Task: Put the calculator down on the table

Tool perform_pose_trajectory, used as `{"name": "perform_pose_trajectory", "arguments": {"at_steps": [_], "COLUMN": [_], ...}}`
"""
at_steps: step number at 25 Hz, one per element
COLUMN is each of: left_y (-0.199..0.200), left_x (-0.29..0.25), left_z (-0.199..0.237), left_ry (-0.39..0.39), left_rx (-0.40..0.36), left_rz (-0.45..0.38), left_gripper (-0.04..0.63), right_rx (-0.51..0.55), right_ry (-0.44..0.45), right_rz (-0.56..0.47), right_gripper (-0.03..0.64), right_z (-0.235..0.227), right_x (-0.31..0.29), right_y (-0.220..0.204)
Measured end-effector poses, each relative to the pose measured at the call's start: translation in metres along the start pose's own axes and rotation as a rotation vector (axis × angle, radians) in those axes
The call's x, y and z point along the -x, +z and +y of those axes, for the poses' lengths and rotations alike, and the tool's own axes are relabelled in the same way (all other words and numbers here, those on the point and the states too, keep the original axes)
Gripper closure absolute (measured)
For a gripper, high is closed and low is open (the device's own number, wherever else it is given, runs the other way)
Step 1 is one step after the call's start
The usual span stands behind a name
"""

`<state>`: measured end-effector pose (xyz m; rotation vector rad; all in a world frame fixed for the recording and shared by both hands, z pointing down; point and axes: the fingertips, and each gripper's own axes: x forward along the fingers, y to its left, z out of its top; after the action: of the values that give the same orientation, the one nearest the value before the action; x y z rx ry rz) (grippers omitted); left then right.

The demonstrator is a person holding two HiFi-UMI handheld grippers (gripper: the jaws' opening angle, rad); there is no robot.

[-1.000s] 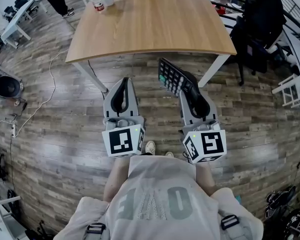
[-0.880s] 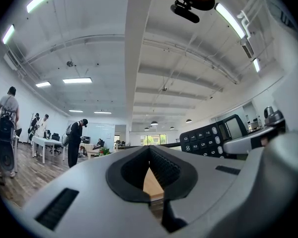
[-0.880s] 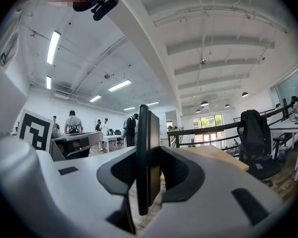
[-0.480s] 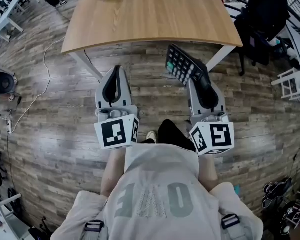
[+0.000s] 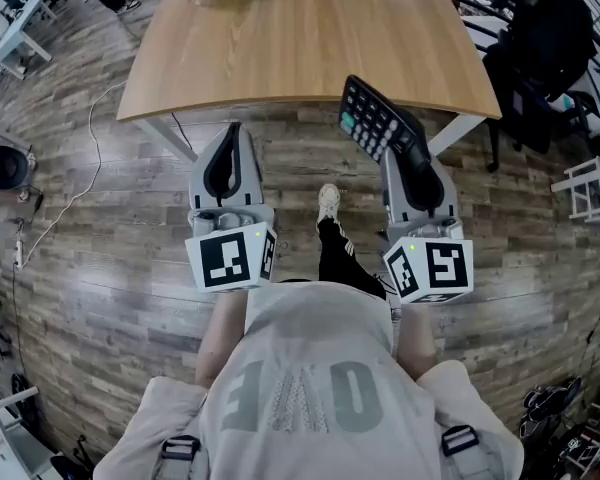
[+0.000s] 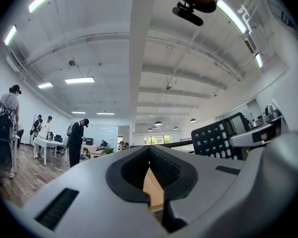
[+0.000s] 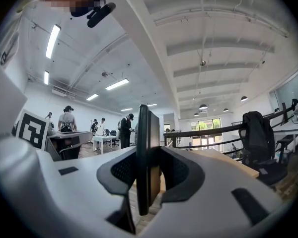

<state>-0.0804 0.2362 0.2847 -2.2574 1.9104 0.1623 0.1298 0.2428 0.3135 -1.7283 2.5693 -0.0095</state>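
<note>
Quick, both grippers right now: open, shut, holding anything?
Left gripper: shut, nothing between its jaws.
Right gripper: shut on the calculator, which stands edge-on between its jaws.

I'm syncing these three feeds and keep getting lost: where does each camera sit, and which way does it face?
Head view: on the person's head, facing steeply down at floor and table; shows torso, a shoe, left gripper, right gripper.
Left gripper view: on the left gripper, facing along its jaws towards the table; its grey jaws fill the bottom.
Right gripper view: on the right gripper, facing along jaws clamped on the calculator, seen edge-on.
Shared: the calculator appears in all three.
</note>
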Motion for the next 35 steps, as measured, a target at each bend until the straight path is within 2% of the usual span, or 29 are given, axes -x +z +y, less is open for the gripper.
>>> {"name": "perform_pose_trajectory", "arguments": {"at_steps": [3,11,19,25,35], "left_y": [-0.003,0.006,0.016,0.006,-0.007], "left_x": [-0.043,-0.167,-0.271,-0.323,-0.361], "left_z": [0.003,0.000,0.016,0.029,0.046], "left_ry": [-0.002,0.029,0.090,0.132,0.126], "left_rx": [0.002,-0.012,-0.044,-0.023,-0.021], "left_rz": [-0.004,-0.029,-0.036,-0.022,0.003], "left_gripper": [0.586,0.586,0.586,0.586,0.586], "right_rx": [-0.005,-0.007,-0.026,-0.036,-0.019], "right_ry": [-0.007,-0.014,0.058,0.109,0.151], "right_rz": [0.004,-0.017,-0.006,0.017,0.045], "right_gripper": [0.494,0.494,0.494,0.494,0.494], "right_z": [-0.021,-0.098,-0.148,-0.167,-0.167], "right_x": [-0.035,-0.127,-0.236,-0.300,-0.358], "right_y": [-0.004,0.024,0.045,0.049,0.045]}}
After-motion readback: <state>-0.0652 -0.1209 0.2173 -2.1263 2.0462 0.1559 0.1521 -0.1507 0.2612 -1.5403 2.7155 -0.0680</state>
